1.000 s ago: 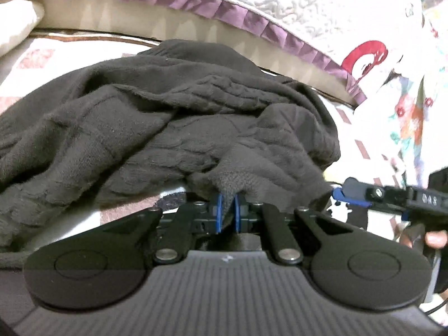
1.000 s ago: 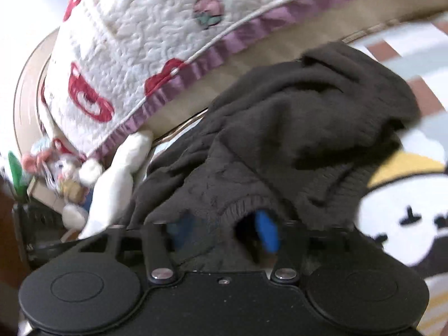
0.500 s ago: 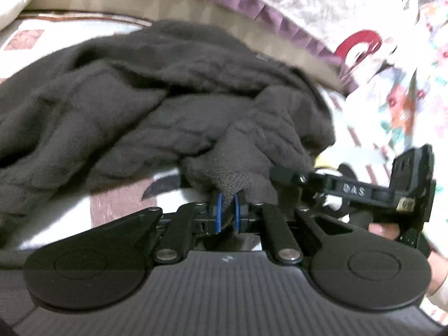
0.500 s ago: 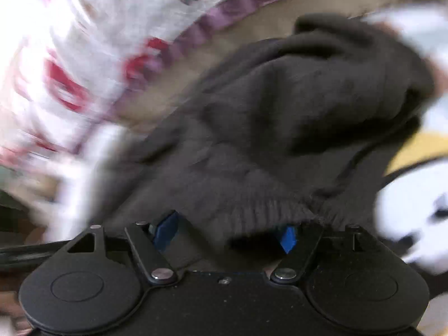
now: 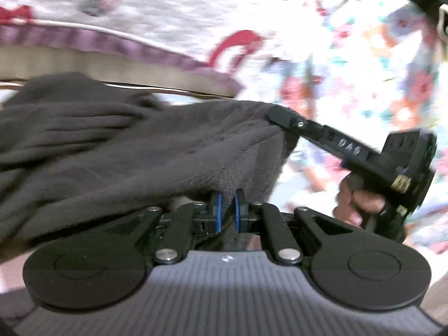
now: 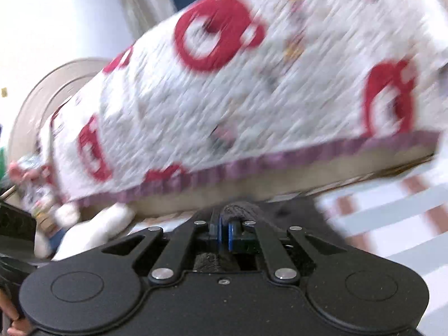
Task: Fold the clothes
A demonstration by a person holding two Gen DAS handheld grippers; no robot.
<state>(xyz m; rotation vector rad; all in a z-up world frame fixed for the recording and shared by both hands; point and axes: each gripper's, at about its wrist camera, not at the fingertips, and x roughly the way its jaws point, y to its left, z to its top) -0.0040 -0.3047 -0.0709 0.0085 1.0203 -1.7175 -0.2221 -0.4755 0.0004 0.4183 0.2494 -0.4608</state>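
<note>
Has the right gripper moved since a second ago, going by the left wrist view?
Yes. The right gripper has risen, from low beside the dark sweater to near the quilt's purple trim.

White quilt [image 6: 252,98] with red motifs and purple ruffle trim [image 6: 280,162] drapes over a beige furniture edge [image 5: 84,64]. Striped white-and-brown surface [image 6: 392,212] below. White wall [image 6: 56,22] upper left. Frames motion-blurred.
</note>
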